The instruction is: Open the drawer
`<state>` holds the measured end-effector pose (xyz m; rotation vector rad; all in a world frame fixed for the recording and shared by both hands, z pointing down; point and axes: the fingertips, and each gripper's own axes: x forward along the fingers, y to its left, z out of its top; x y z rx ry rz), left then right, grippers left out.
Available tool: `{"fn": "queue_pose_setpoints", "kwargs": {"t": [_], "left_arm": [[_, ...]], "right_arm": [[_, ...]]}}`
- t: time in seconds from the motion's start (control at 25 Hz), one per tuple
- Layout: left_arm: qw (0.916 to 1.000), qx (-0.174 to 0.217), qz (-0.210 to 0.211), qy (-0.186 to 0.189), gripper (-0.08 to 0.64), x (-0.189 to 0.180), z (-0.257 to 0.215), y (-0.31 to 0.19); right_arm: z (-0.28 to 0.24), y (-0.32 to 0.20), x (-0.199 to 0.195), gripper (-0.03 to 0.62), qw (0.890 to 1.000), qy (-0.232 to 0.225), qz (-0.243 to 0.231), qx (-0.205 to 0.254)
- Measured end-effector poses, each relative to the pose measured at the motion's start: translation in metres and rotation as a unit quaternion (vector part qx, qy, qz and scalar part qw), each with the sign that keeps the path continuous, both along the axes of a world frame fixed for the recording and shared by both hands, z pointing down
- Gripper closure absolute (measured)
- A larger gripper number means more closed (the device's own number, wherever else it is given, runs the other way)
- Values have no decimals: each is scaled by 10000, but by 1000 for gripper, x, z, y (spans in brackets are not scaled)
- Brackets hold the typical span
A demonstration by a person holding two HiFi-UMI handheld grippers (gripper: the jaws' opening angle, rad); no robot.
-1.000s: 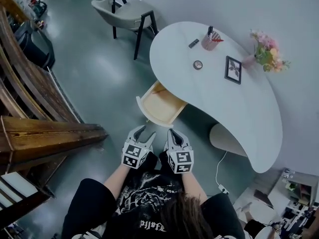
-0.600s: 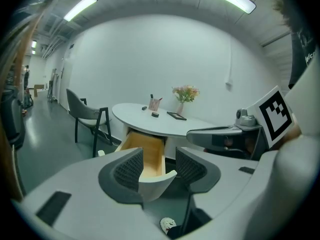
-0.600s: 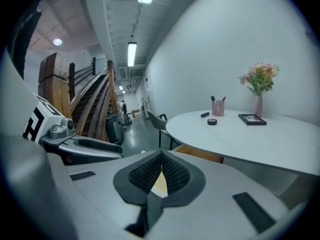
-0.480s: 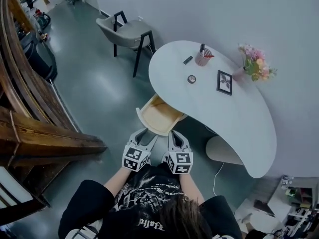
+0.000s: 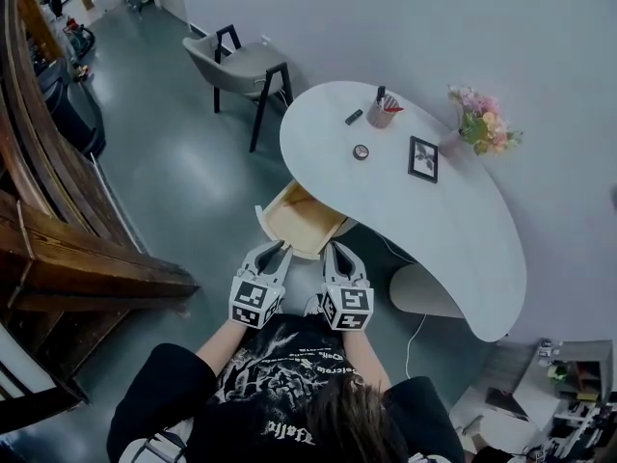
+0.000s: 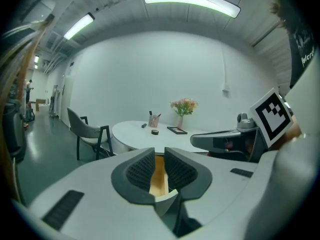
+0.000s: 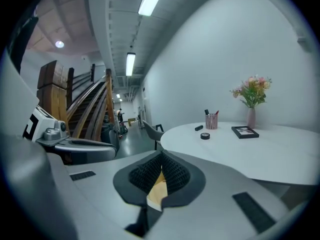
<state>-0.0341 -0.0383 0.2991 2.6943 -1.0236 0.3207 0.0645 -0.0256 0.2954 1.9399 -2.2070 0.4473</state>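
I hold 2 claws side by side near my chest, touching nothing; I judge this is because the drawer already stands open. My left claw [image 5: 279, 248] is closing, with a narrow gap and nothing between its jaws. My right claw [image 5: 334, 249] has its jaws together, empty. Just beyond them the drawer [image 5: 297, 222] juts from under the white curved surface [image 5: 463, 230]; its pale wood interior looks empty.

The curved white table [image 5: 463, 220] bears a pen cup [image 5: 383, 114], a picture frame [image 5: 422, 158] and a flower vase [image 5: 477, 128].
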Motion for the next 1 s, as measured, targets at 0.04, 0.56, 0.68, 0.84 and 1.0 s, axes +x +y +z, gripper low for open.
{"fn": "queue_pose_setpoints", "kwargs": {"t": [0.04, 0.56, 0.68, 0.84, 1.0], "left_arm": [[10000, 78, -41, -18, 510, -1, -3, 1], [9999, 135, -59, -72, 535, -9, -2, 10], [9998, 163, -123, -71, 535, -13, -7, 9], [9997, 181, -103, -84, 535, -15, -4, 10], [9997, 202, -121, -80, 535, -17, -4, 11]], "right_arm": [[0, 1, 0, 568, 10000, 32, -12, 2], [0, 3, -11, 568, 9996, 243, -168, -4], [1, 6, -15, 568, 9993, 320, -185, -23], [3, 8, -16, 568, 9992, 364, -174, -44], [4, 9, -17, 568, 9991, 397, -165, -30]]}}
